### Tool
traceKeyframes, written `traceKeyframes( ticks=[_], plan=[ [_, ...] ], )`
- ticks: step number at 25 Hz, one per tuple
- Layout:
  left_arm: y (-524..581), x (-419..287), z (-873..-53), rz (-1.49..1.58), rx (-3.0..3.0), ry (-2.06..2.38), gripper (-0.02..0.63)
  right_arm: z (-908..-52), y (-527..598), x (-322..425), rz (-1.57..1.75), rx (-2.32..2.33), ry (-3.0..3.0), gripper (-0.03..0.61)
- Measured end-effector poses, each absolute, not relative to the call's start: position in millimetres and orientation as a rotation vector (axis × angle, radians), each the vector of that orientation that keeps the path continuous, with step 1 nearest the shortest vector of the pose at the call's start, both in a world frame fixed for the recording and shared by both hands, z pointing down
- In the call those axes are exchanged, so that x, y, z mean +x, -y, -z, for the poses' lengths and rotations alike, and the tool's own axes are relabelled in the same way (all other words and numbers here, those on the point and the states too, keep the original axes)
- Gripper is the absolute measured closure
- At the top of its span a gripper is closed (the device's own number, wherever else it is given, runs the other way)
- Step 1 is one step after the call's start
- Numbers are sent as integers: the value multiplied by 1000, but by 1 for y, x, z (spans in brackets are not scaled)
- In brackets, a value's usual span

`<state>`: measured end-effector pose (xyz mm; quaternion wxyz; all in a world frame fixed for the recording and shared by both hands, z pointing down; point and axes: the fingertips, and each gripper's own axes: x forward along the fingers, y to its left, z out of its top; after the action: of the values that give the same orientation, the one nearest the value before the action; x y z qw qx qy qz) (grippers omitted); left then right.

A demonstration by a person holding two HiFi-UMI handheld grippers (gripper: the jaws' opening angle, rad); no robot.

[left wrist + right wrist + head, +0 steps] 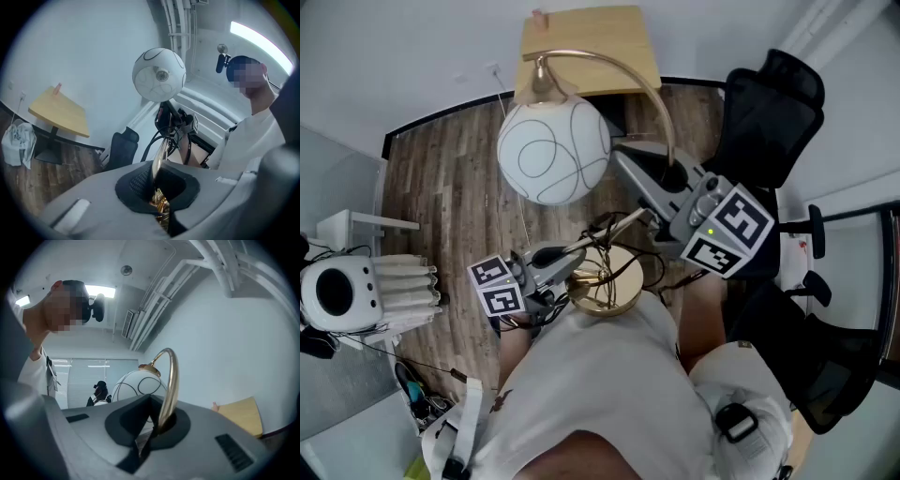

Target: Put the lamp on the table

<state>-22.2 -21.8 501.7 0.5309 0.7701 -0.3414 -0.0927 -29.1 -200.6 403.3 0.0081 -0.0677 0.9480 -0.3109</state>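
Above the wooden floor [450, 178], a lamp [553, 150] is held in the air between both tools, clear of the wooden tabletop [586, 47] that stands against the white wall [422, 56] ahead. The lamp's white globe shade [158, 75], marked with thin dark looping lines, hangs from a curved brass arm [171, 376] that arches over it. Its round brass base [605, 291] sits close against the person's white shirt [609, 394], with a dark cord looped about it.

The left tongs [158, 180] are clamped together on the straight brass stem [609, 232] just above the base; their own view shows the stem running up from between the dark pads toward the globe. The right tongs [159, 420] are closed on the curved brass arm further along, and that view shows the arm rising out of the pads and bending over to the shade's brass cap.

The tabletop carries a small pink object [541, 16] at its far edge. A black office chair [769, 112] stands to the right of the lamp, near the wall.
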Motion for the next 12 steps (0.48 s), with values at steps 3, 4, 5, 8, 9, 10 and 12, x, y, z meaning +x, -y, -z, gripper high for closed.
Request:
traceKeyframes(
  ticks=[3, 4, 5, 8, 9, 10, 12],
  plan=[
    [23, -19, -500, 221, 1842, 818, 614, -401, 201, -26, 973, -210, -2965, 578],
    [23, -19, -500, 222, 1843, 819, 614, -401, 201, -26, 971, -209, -2966, 580],
    [23, -19, -499, 223, 1844, 821, 614, -400, 201, -26, 967, -208, -2967, 578],
    [23, -21, -498, 227, 1844, 827, 614, -398, 201, -29, 954, -204, -2974, 580],
    [23, -21, -498, 227, 1843, 830, 614, -398, 201, -30, 955, -202, -2977, 580],
    [23, -21, -498, 226, 1840, 833, 614, -397, 200, -30, 956, -200, -2982, 580],
    [23, -21, -499, 221, 1835, 844, 614, -398, 200, -30, 959, -194, -2988, 580]
  ],
)
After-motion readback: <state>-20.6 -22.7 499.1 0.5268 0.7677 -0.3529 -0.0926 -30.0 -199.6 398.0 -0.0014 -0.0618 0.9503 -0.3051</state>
